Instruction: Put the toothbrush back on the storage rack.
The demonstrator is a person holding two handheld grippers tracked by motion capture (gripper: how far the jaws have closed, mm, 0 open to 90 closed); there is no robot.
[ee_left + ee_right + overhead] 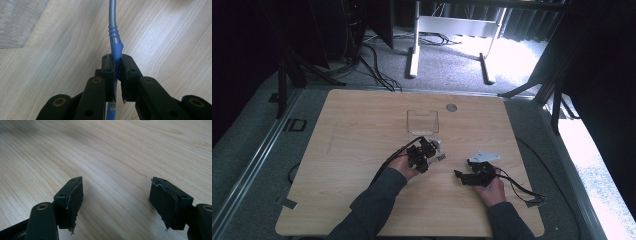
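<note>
My left gripper (118, 62) is shut on the blue handle of a utensil (116, 48), whose bare metal shaft runs up and away over the wooden table (62, 75). In the high view the left gripper (426, 151) sits just in front of a clear plastic container (422, 121), and the utensil's small metal end (440, 157) lies to its right. Resting on the table at the right, my right gripper (460, 176) points left. Its jaws stand wide apart in the right gripper view (116, 192), with bare wood between them.
A corner of the clear container (15, 22) is at the upper left of the left gripper view. A round grey grommet (451, 107) sits near the table's far edge. Cables (524, 192) trail off the right side, and a desk frame (414, 50) stands on the floor beyond.
</note>
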